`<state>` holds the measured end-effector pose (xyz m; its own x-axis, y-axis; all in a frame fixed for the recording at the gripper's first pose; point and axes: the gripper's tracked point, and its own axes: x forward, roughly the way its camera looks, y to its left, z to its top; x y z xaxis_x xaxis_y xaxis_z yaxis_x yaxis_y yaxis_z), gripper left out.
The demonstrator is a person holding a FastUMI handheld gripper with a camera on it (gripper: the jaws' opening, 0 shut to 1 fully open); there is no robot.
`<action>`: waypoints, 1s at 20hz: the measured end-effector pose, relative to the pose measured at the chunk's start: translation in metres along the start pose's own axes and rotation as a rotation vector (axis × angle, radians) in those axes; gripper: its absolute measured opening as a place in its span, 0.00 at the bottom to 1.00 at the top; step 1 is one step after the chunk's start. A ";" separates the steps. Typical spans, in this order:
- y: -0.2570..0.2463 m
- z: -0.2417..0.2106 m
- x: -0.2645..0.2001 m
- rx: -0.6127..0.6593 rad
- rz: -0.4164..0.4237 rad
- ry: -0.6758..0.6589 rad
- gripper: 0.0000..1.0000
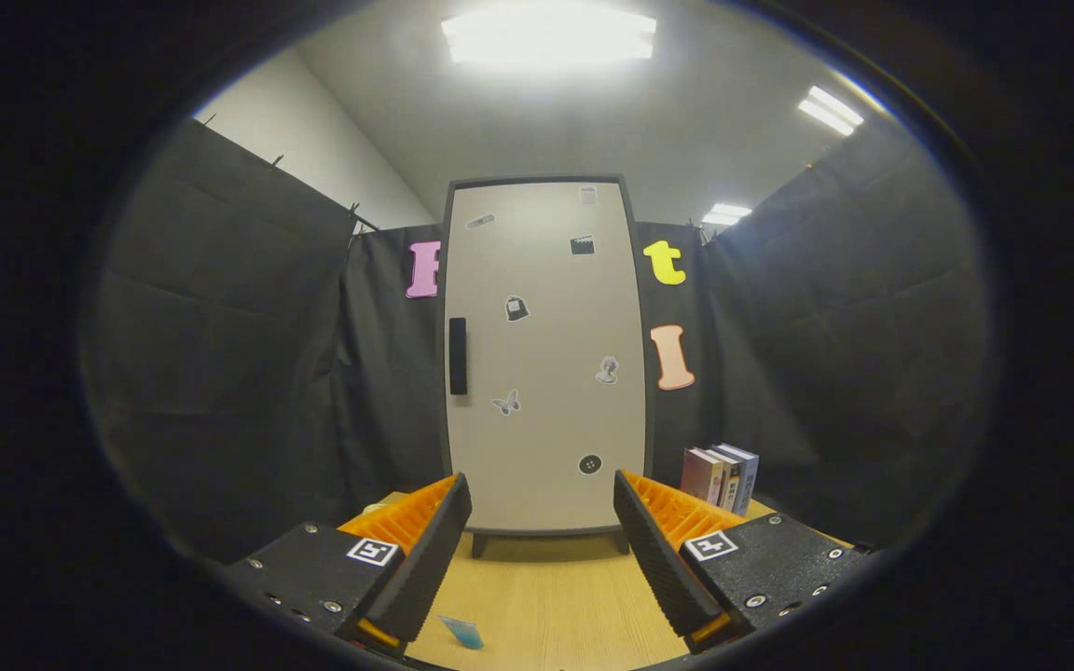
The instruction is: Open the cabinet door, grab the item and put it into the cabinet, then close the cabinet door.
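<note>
**Gripper view: handle offset governs the approach to the door**

Gripper view shows our tool [543, 522] with its fingers spread wide and nothing between them. We face the cabinet [546, 354], which stands upright on the tabletop [546, 596] straight ahead, beyond the fingertips, with its door closed. The dark handle [458, 355] is a vertical bar set close to the door's left edge, at about mid-height. It lies up and to the left of the tool's centre line, well apart from the fingers. We judge that the hinge runs along the right edge, so the coming move must carry the tool forward, upward and leftward. A small blue item [461, 631] lies on the tabletop just beside the left finger. Books [722, 475] stand right of the cabinet.
</note>
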<state>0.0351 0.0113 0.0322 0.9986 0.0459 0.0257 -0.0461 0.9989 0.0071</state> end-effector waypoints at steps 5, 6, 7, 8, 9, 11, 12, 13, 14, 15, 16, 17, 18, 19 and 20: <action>0.010 0.016 0.037 0.014 0.042 -0.002 0.95; 0.011 0.022 0.045 0.019 0.046 -0.010 0.95; 0.013 0.029 0.052 0.023 0.053 -0.019 0.95; 0.016 0.035 0.061 0.026 0.061 -0.029 0.95; 0.019 0.040 0.070 0.025 0.071 -0.036 0.95; 0.025 0.053 0.087 0.015 0.088 -0.047 0.95; 0.028 0.059 0.095 0.011 0.095 -0.056 0.95; 0.031 0.065 0.103 0.009 0.104 -0.067 0.95; 0.034 0.071 0.112 0.007 0.110 -0.075 0.95; 0.037 0.076 0.120 0.009 0.116 -0.080 0.95; 0.041 0.079 0.129 0.014 0.129 -0.075 0.95; 0.046 0.082 0.138 0.023 0.145 -0.068 0.96; 0.049 0.086 0.146 0.031 0.157 -0.062 0.95; 0.051 0.090 0.155 0.034 0.163 -0.060 0.95; 0.052 0.094 0.165 0.032 0.164 -0.059 0.95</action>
<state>0.1951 0.0700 0.1304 0.9745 0.2066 0.0876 -0.2099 0.9773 0.0301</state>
